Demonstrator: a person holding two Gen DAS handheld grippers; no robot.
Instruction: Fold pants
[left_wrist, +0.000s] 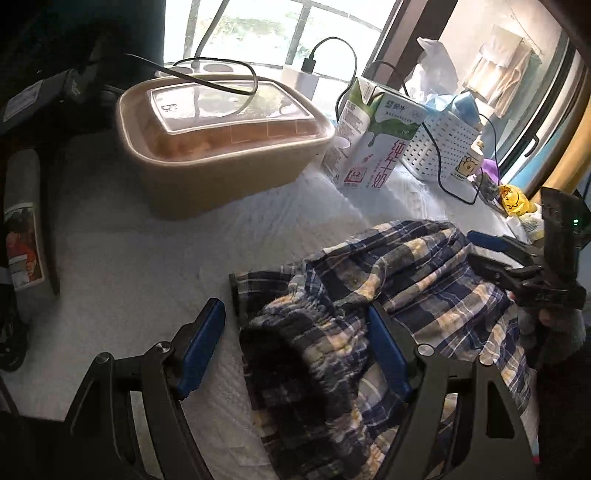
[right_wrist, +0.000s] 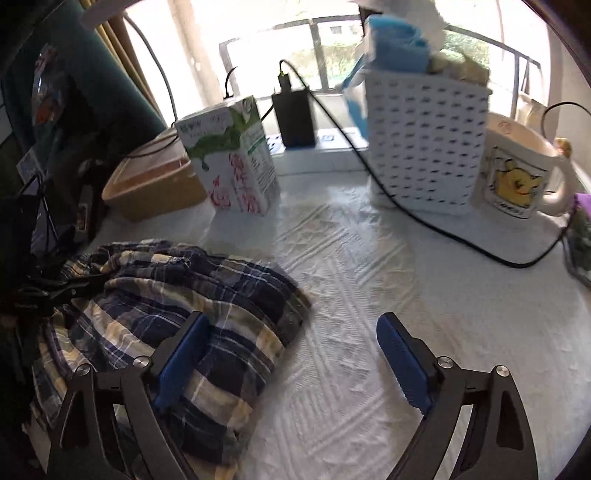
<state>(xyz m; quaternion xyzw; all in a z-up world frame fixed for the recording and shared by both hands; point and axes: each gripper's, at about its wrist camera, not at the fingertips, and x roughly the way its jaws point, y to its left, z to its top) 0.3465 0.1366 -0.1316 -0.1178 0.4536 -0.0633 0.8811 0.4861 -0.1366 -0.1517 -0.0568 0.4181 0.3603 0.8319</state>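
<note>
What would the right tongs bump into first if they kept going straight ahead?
Probably the white table cover, since the right tongs point downward at it. The plaid pants lie just off to the side.

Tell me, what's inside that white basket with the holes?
Poking out of the white basket are a blue pack and something pale beside it. Whatever sits lower down is hidden by its walls.

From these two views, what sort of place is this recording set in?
Probably a home, on a cloth-covered table by a window: a green-and-white milk carton, a lidded takeaway food container and a white cartoon-bear mug crowd the plaid pants.
</note>
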